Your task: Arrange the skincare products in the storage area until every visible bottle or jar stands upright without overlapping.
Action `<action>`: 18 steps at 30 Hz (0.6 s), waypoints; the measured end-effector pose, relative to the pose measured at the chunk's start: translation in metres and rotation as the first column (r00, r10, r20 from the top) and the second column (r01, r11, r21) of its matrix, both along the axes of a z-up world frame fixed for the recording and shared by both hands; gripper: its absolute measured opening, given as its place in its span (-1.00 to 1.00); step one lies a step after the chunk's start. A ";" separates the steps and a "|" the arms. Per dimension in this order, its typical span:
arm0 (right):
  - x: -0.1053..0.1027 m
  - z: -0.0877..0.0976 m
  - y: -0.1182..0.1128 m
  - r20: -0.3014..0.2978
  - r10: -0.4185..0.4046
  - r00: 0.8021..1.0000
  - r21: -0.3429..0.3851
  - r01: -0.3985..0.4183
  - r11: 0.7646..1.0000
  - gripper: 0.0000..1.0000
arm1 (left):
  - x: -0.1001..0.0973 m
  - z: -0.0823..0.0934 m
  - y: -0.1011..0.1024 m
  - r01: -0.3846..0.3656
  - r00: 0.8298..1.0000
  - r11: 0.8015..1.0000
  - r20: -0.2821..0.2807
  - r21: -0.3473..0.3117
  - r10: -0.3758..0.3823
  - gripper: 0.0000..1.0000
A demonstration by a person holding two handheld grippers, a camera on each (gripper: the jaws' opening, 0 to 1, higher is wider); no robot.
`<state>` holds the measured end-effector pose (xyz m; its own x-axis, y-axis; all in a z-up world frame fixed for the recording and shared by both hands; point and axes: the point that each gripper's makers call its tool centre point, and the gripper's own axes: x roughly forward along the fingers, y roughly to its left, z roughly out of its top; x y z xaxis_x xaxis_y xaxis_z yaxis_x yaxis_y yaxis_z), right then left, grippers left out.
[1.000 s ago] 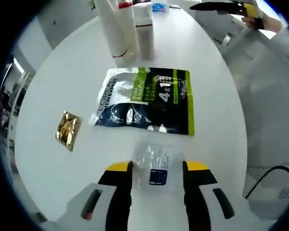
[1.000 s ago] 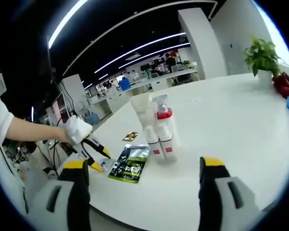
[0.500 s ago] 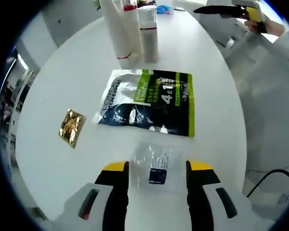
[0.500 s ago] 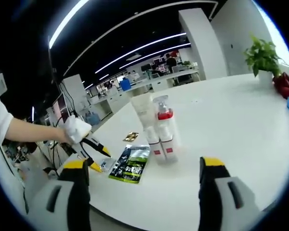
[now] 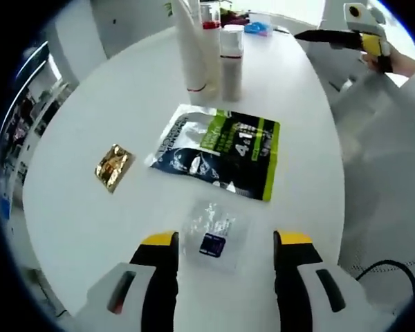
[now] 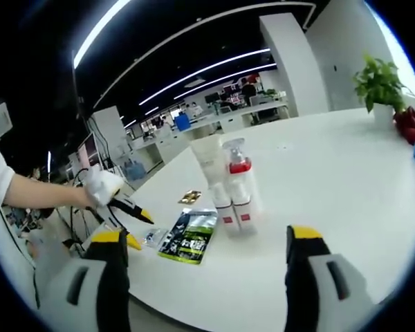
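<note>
Table (image 5: 76, 97): white and broad, running from the bottom of your left gripper view up to the top; in your right gripper view it sweeps across the middle and right
Bottles (image 5: 206, 48): your cluster stands upright at top centre of the left gripper view, a tall white tube, a red-collared pump bottle and a shorter white bottle packed tight together; in the right gripper view they sit dead centre, still upright-looking, red bands low on two of them
Dark green sachet (image 5: 218, 150): lying flat mid-frame in the left gripper view, just below the bottles, apart from them
Clear packet (image 5: 212, 232): flat on the table between your left jaws, dark square label showing, neither jaw touching it
Gold sachet (image 5: 114, 166): flat, centre left, well apart from the rest
Left gripper (image 5: 227, 238): your jaws are spread wide, hovering over the clear packet, gripping nothing
Right gripper (image 6: 206, 242): jaws wide apart at the bottom of its own view, nothing between them; it also peeks in at the upper right of your left gripper view
</note>
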<state>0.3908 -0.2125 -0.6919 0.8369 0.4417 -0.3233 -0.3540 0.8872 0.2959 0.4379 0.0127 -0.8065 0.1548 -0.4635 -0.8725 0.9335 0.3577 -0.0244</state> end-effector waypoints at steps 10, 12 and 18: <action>-0.001 0.003 0.003 0.014 0.014 1.000 -0.001 -0.014 1.000 0.90 | -0.013 0.008 0.004 -0.163 0.987 0.982 -0.033 -0.098 0.160 0.23; -0.002 0.003 0.003 0.016 0.020 1.000 -0.002 -0.020 1.000 0.90 | -0.016 0.009 0.006 -0.185 0.983 0.977 -0.036 -0.110 0.182 0.28; -0.003 0.004 0.006 0.021 0.035 0.999 0.000 -0.035 0.999 0.90 | -0.025 0.014 0.012 -0.247 0.969 0.959 -0.044 -0.135 0.244 0.36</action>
